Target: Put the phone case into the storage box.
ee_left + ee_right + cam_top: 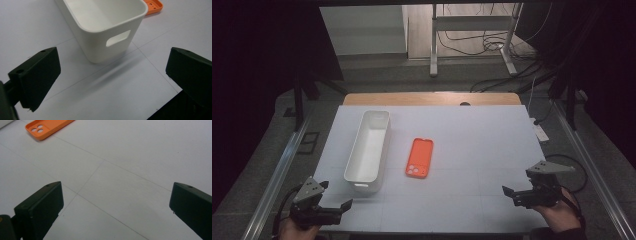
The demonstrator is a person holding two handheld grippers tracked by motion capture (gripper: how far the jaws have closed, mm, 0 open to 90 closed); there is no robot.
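Your left claw sits at the near-left corner of the worktop, jaws spread and holding nothing, aimed at the near end of the white bin. Your right claw sits at the near-right edge, jaws likewise spread and empty. The orange phone case lies flat, camera holes toward you, just right of the bin and well apart from both claws.

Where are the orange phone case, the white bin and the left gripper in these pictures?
orange phone case (419, 158): high view, middle of its back.
white bin (113, 41): left gripper view, near end wall by the handle slot.
left gripper (335, 196): high view, midway between its open fingertips.
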